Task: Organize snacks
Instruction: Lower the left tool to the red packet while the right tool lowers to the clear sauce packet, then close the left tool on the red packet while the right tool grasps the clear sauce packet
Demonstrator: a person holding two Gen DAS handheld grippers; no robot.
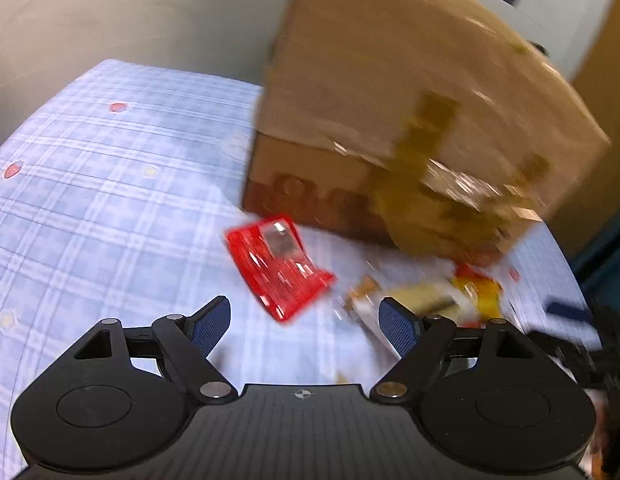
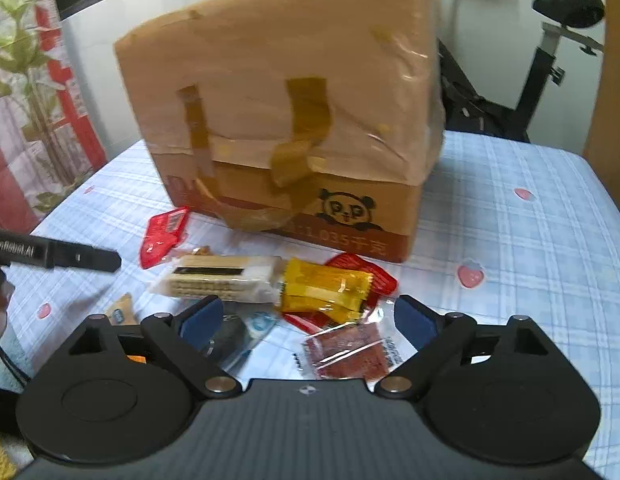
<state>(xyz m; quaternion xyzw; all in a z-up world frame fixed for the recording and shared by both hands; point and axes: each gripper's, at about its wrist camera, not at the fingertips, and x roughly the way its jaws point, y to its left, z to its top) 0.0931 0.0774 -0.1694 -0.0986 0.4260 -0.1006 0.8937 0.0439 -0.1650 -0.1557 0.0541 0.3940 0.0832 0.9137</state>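
Observation:
Snack packets lie on a blue plaid cloth in front of a taped cardboard box (image 2: pixel 286 108). In the right wrist view I see a cream wafer pack (image 2: pixel 218 278), a yellow packet (image 2: pixel 323 290), a red packet (image 2: pixel 162 236) at left, another red one (image 2: pixel 373 276) behind the yellow, and a clear packet with a red-brown slab (image 2: pixel 345 354). My right gripper (image 2: pixel 308 320) is open, just above these. My left gripper (image 1: pixel 306 326) is open and empty over the cloth, near a red packet (image 1: pixel 282 266). The box (image 1: pixel 409 120) is blurred there.
The plaid cloth (image 2: pixel 529 240) spreads to the right of the box. The left gripper's finger (image 2: pixel 70 256) reaches in from the left of the right wrist view. An exercise bike (image 2: pixel 549 60) stands behind the table. A patterned curtain (image 2: pixel 26 100) hangs at left.

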